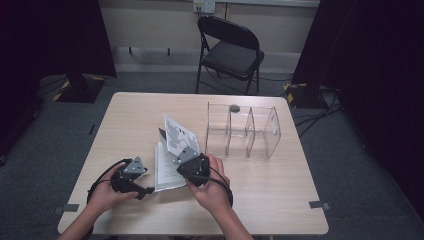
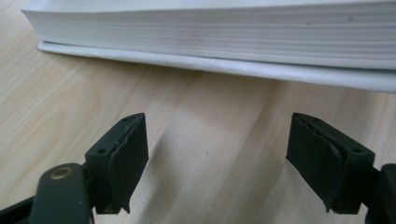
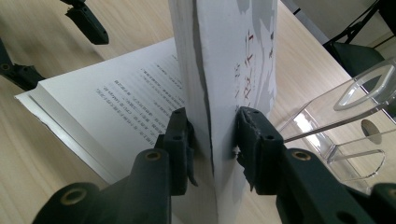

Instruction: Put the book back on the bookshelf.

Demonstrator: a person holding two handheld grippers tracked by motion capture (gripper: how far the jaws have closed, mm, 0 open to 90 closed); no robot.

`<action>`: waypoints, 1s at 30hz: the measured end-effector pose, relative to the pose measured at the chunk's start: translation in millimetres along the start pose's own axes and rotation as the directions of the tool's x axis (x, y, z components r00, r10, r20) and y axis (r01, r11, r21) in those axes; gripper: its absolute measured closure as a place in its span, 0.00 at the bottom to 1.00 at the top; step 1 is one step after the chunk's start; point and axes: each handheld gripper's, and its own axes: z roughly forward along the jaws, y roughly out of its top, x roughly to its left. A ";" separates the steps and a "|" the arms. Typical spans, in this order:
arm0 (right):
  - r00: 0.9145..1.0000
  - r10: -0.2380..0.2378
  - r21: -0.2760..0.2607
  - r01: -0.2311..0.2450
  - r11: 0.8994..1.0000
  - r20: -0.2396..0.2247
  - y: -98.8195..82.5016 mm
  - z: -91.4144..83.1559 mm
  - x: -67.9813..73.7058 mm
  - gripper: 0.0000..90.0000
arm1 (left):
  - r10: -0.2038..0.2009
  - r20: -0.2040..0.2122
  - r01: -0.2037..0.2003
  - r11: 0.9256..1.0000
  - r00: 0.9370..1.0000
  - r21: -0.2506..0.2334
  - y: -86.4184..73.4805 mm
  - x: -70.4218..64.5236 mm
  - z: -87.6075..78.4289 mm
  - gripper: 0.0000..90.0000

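Your right gripper (image 3: pixel 212 144) pinches the book's raised front cover (image 3: pixel 233 70); the spine lies at nine o'clock, beside your spread, empty left gripper (image 1: pixel 131 181).

White book (image 1: pixel 167 167) cover grey-patterned; black gripper jaws; pale wood table (image 1: pixel 260 200).
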 end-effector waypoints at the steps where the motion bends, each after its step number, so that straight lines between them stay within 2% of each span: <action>1: 1.000 0.002 -0.004 -0.002 1.000 -0.005 0.1 -0.3 -0.5 0.73 | 0.003 -0.003 -0.003 1.000 1.000 -0.008 0.4 0.1 1.1 0.22; 3: 1.000 0.018 0.005 -0.018 1.000 -0.005 0.9 -1.7 -1.1 0.73 | 0.006 -0.003 -0.006 1.000 1.000 -0.017 1.0 0.6 3.4 0.22; 4: 1.000 0.012 0.004 -0.012 1.000 -0.007 1.1 -1.7 -1.6 0.73 | 0.012 -0.028 -0.013 1.000 1.000 -0.015 1.3 0.7 4.3 0.22; 5: 1.000 0.015 0.004 -0.015 1.000 -0.005 1.3 -1.8 -1.6 0.73 | 0.006 -0.030 -0.006 1.000 1.000 -0.022 1.5 0.3 5.1 0.22; 8: 1.000 0.011 0.007 -0.011 1.000 -0.008 2.4 -2.4 -1.9 0.73 | 0.021 -0.025 -0.021 1.000 0.999 -0.019 4.1 0.9 6.2 0.22; 9: 1.000 0.007 0.012 -0.007 1.000 -0.013 3.4 -3.6 -2.4 0.73 | 0.034 -0.030 -0.035 0.999 0.999 -0.021 5.0 1.3 6.6 0.21; 10: 1.000 0.009 0.011 -0.009 1.000 -0.015 4.2 -4.7 -2.3 0.73 | 0.029 -0.041 -0.030 0.999 0.999 -0.033 6.1 0.1 7.4 0.21; 12: 1.000 0.011 0.014 -0.011 1.000 -0.019 6.3 -7.1 -2.9 0.73 | 0.059 -0.050 -0.060 0.998 0.997 -0.015 8.5 1.9 6.7 0.21; 13: 1.000 0.011 0.010 -0.010 1.000 -0.022 7.6 -8.7 -3.4 0.73 | 0.055 -0.055 -0.057 0.997 0.997 -0.042 9.0 1.9 8.2 0.21; 15: 0.999 0.018 0.022 -0.017 1.000 -0.029 11.2 -12.1 -3.9 0.74 | 0.043 -0.046 -0.046 0.997 0.998 -0.059 12.0 1.8 6.6 0.21; 16: 1.000 0.001 0.014 0.000 1.000 -0.031 12.5 -12.9 -4.5 0.74 | 0.041 -0.054 -0.045 0.996 0.998 -0.075 13.5 1.3 5.7 0.21; 17: 0.999 0.000 0.018 0.000 1.000 -0.034 13.8 -14.1 -4.5 0.74 | 0.053 -0.047 -0.057 0.995 0.997 -0.084 14.8 1.8 4.8 0.20; 19: 0.999 0.004 0.022 -0.003 1.000 -0.039 16.2 -15.9 -4.9 0.74 | 0.057 -0.061 -0.063 0.993 0.997 -0.097 17.0 0.8 2.5 0.19; 23: 0.999 -0.003 0.023 0.004 1.000 -0.045 20.0 -17.0 -5.4 0.74 | 0.114 -0.068 -0.122 0.983 0.991 -0.138 20.3 -2.7 0.2 0.19; 24: 0.999 -0.006 0.021 0.007 1.000 -0.044 20.6 -16.9 -5.4 0.74 | 0.147 -0.092 -0.159 0.978 0.985 -0.137 21.8 -3.7 -1.5 0.18; 25: 0.999 -0.011 0.030 0.013 0.999 -0.048 22.0 -17.4 -5.5 0.74 | 0.153 -0.098 -0.166 0.975 0.983 -0.145 22.7 -5.1 -2.2 0.19; 27: 0.999 -0.007 0.032 0.009 0.999 -0.049 23.3 -17.1 -5.5 0.73 | 0.153 -0.106 -0.167 0.976 0.982 -0.139 24.1 -6.1 -4.2 0.20; 30: 0.998 -0.030 0.040 0.032 0.999 -0.058 26.4 -17.4 -6.6 0.73 | 0.174 -0.099 -0.189 0.968 0.980 -0.166 26.5 -8.5 -5.8 0.21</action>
